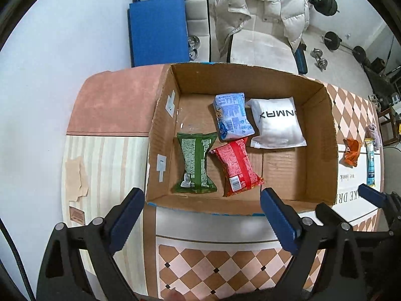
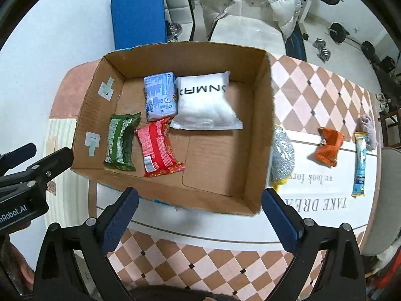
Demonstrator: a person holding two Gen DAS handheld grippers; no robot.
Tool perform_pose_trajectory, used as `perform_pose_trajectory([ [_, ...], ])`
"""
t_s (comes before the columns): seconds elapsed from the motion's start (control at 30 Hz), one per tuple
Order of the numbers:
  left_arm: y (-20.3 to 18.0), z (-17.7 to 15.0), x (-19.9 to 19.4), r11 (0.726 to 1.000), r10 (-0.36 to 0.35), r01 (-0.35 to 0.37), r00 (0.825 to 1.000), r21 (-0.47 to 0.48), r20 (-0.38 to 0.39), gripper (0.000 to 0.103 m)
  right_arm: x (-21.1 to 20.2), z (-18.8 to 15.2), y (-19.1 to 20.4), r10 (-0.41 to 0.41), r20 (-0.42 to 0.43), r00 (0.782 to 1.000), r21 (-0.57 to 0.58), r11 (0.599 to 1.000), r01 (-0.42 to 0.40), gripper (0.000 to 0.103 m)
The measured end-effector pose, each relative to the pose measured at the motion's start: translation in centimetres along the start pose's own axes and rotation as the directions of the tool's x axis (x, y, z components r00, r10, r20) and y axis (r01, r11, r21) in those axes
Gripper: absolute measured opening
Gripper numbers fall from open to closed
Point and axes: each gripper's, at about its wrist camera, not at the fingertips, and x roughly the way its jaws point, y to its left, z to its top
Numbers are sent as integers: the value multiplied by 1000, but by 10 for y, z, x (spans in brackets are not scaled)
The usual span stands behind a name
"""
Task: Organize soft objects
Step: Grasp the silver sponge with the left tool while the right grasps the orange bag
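An open cardboard box (image 1: 323, 135) (image 2: 263, 135) stands on the table. Inside lie a green packet (image 1: 195, 163) (image 2: 120, 141), a red packet (image 1: 235, 166) (image 2: 156, 148), a light blue packet (image 1: 231, 115) (image 2: 160, 95) and a white pouch (image 1: 277, 123) (image 2: 205, 102). On the table right of the box lie a grey mesh item (image 2: 282, 158), an orange packet (image 1: 352, 151) (image 2: 327, 146), a thin blue stick pack (image 1: 370, 160) (image 2: 360, 160) and a purple cloth (image 2: 368, 128). My left gripper (image 1: 201, 215) is open and empty before the box's near wall. My right gripper (image 2: 199, 213) is open and empty, also at the near wall.
The table (image 1: 213, 263) has a checkered and striped cloth. A chair with a white puffer jacket (image 1: 260, 12) stands behind the table. A blue mat (image 1: 158, 30) leans against the wall. Dumbbells and weights (image 2: 323, 50) lie on the floor at the back right.
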Motion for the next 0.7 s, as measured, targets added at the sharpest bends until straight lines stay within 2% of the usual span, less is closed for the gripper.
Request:
perform_pose_trajectory([
  [0.23, -3, -18, -17, 1000, -2, 3, 1000, -25, 31, 95, -27, -16, -6, -9, 63, 998, 4, 1000, 9, 103],
  [0.43, -24, -19, -36, 999, -29, 30, 998, -14, 48, 95, -48, -26, -17, 68, 87, 994, 20, 997, -70, 103],
  [0.57, -68, -7, -47, 998, -40, 37, 997, 51, 64, 95, -64, -32, -59, 109, 118, 987, 88, 989, -120, 103],
  [0.7, -135, 8, -45, 989, -81, 72, 995, 129, 65, 95, -76, -42, -128, 75, 140, 987, 204, 973, -103, 103],
])
